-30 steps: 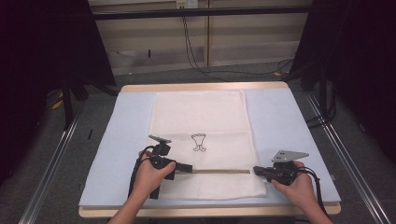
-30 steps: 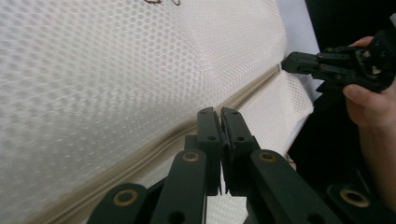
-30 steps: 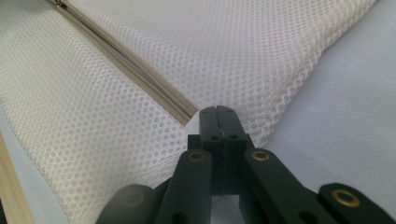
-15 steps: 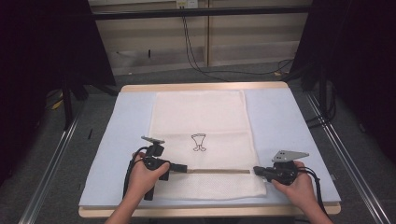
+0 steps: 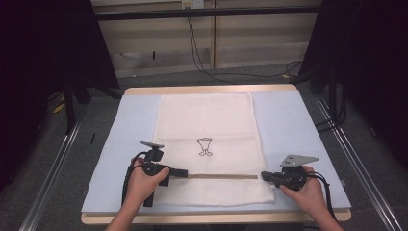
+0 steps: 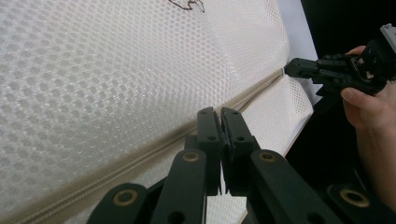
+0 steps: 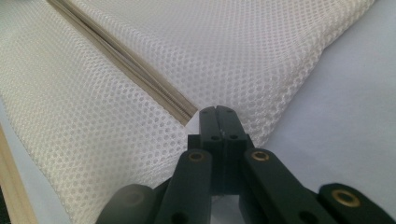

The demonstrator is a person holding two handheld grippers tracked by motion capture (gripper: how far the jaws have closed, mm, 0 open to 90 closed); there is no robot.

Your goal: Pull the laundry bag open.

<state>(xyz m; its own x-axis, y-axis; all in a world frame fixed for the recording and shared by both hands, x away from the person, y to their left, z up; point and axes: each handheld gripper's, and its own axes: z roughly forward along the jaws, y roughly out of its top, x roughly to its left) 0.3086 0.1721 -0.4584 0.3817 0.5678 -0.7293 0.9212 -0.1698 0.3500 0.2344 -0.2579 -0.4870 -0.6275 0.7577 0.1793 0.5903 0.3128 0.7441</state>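
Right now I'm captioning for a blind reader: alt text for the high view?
A white mesh laundry bag lies flat on a pale blue mat, its beige zipper stretched between the shut left gripper and shut right gripper, each hand-held.

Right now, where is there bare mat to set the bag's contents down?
Free: the blue mat right of the mesh bag, and the strip left of it. Crowded: the near edge, where both tools sit at the zipper.
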